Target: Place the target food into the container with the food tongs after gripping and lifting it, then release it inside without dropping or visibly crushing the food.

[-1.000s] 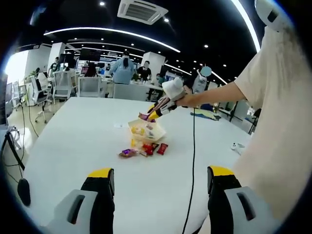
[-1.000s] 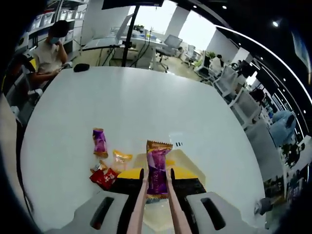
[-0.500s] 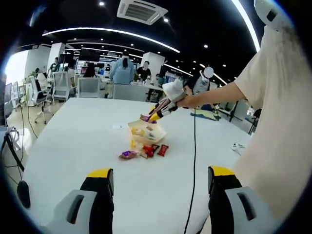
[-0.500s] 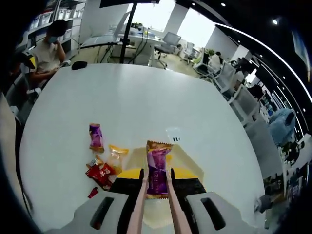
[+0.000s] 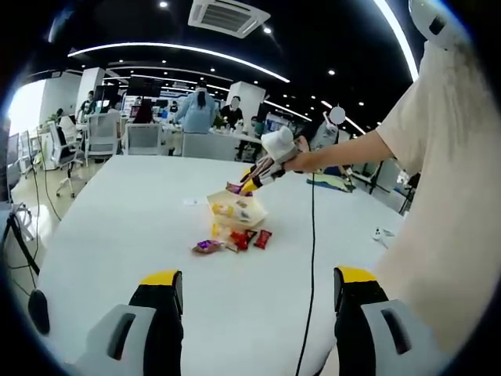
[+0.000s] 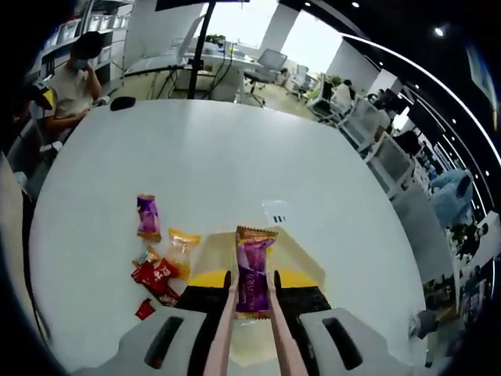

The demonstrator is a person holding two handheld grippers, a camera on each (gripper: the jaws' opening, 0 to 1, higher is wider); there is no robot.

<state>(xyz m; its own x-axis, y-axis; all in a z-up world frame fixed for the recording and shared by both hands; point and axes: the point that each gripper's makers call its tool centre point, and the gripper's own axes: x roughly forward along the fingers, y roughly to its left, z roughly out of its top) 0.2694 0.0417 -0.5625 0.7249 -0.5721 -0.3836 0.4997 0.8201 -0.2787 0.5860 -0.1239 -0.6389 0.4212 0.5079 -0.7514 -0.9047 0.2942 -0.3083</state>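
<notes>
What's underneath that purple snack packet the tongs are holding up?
Under the purple snack packet, gripped in the tongs of the right gripper, sits the clear container on the white table. The packet and jaws cover most of its inside; the left gripper view shows yellow items there.

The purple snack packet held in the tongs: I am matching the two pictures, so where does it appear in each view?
Left gripper view: the purple snack packet is small, just above centre, at the tip of the food tongs, over the clear container.
Right gripper view: it stands low at centre, between the tong arms.
Shared landmark: the red packets on the white table, beside the container.
</notes>
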